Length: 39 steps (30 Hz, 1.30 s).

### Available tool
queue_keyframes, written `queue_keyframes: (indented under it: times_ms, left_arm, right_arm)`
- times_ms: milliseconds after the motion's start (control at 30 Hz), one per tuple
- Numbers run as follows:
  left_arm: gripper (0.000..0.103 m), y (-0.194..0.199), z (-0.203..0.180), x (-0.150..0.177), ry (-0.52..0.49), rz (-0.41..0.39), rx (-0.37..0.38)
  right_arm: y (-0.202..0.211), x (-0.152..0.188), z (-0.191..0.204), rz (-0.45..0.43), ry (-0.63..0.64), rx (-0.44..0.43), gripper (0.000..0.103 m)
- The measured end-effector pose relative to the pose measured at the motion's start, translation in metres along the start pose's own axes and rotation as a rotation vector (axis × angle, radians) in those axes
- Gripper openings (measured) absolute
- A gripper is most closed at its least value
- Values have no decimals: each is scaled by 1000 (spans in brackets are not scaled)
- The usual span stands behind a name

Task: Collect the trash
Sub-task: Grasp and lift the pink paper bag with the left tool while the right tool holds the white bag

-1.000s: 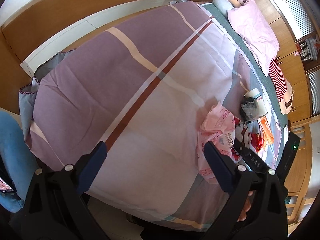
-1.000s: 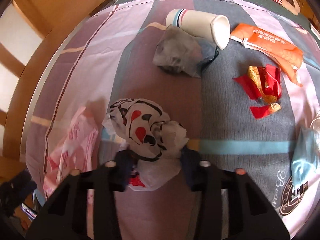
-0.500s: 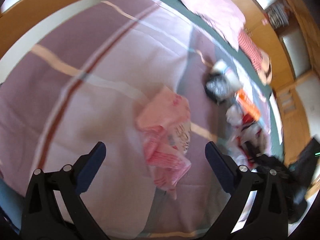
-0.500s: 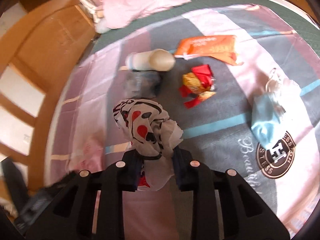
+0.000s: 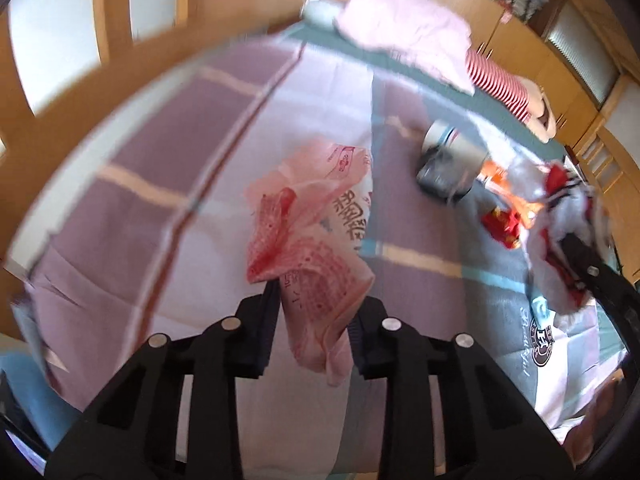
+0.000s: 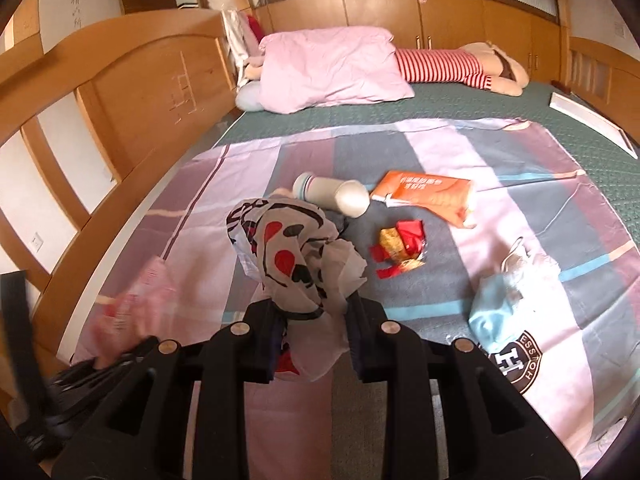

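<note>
Here, left gripper (image 5: 313,334) clamped on a pink plastic bag (image 5: 316,216) lifted over the bedspread (image 5: 132,184), right gripper (image 6: 311,334) pinching a white heart-print bag (image 6: 292,256) above the bedspread's middle, paper cup (image 6: 332,197) and red wrappers (image 6: 400,250) lying beyond.

Both hand-held grippers (image 5: 312,328) (image 6: 310,332) clamped, raised

I see a crumpled pink plastic bag (image 5: 316,248) mid-frame, pinched and hanging. A white bag (image 6: 300,260) with red and black hearts bunches up centre. Beyond it on the bedspread lie a tipped paper cup (image 6: 332,197), an orange packet (image 6: 430,194), red wrappers (image 6: 400,248) — and a pale blue bag (image 6: 500,304) at right.
</note>
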State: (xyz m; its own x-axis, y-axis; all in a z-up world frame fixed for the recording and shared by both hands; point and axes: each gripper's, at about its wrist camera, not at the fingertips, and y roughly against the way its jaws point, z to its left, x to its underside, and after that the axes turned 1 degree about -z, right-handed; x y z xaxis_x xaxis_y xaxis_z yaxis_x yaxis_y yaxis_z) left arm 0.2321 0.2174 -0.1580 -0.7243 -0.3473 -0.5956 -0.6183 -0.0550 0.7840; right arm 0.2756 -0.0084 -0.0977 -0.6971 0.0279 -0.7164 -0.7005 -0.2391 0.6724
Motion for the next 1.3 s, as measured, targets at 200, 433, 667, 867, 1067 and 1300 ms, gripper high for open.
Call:
queue_keyframes:
  times_ms: [200,433,667,867,1067,1300]
  left_arm:
    - [31,32,-15,2,-78,-107,-8]
    - [31,49,-17,9,-111,-146,-43]
    - [31,48,-15,11,-107,-133,-65]
    - [31,50,-13,10,-107,-141,-73]
    - [31,52,-14,11,-104,-141,-77]
    - [31,52,-14,11,-104,-139,-73]
  right_arm:
    - [2,-1,-4,-17,-8,32,29]
    - [3,0,6,-42,56,99,29]
    - [1,2,13,-40,100,131,29]
    - [-1,3,14,-29,100,135,29]
    - [-4,2,12,-6,89,129,30]
    - [-12,3,8,38,63,117,30]
